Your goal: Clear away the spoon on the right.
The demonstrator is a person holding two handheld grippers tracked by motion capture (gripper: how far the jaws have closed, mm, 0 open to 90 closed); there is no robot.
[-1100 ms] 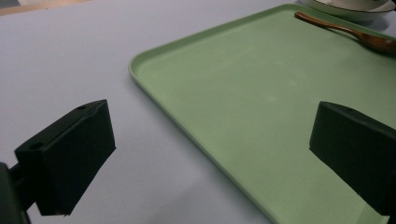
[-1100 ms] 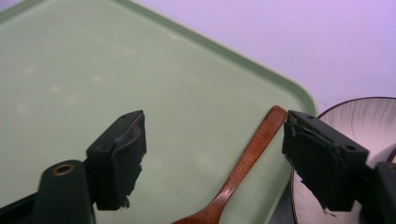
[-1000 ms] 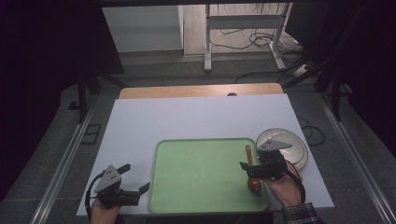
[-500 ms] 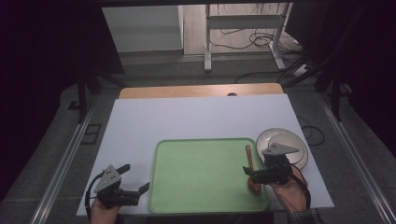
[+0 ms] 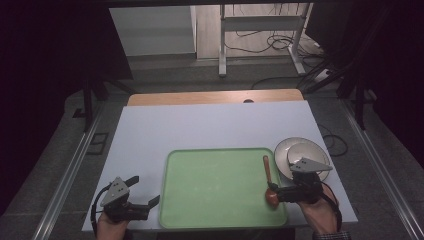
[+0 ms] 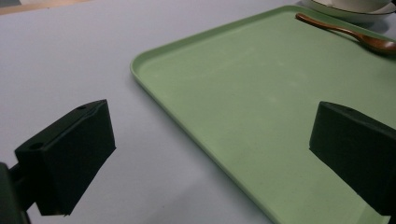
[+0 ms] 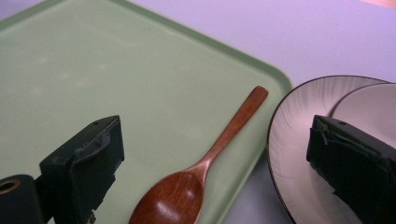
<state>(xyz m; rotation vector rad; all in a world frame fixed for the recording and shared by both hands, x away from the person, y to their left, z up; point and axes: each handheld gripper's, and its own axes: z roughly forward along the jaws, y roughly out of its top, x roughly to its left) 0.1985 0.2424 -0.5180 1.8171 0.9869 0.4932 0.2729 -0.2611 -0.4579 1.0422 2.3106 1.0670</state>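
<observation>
A light green tray [image 5: 220,200] lies on the white table top. A brown wooden spoon [image 5: 267,172] rests flat along the tray's right side, bowl end nearest me. My right gripper [image 5: 278,192] sits low at that bowl end, open. In the right gripper view the spoon [image 7: 233,126] lies between the two spread jaws, touching neither, and the gripper [image 7: 215,158] holds nothing. My left gripper [image 5: 146,191] hovers open just left of the tray's near left corner. The left gripper view shows its gripper [image 6: 212,149] open astride the tray's rim [image 6: 154,88], with the spoon [image 6: 345,32] far off.
A white plate [image 5: 285,150] with a smaller white dish [image 5: 310,152] on it stands just right of the tray, close to my right gripper. The right jaw overlaps the plate [image 7: 294,140] in the right gripper view. A wooden strip [image 5: 215,97] borders the table's far edge.
My right gripper has drawn back a little to the right and toward me, off the tray's edge. The spoon and the left gripper have stayed put.
</observation>
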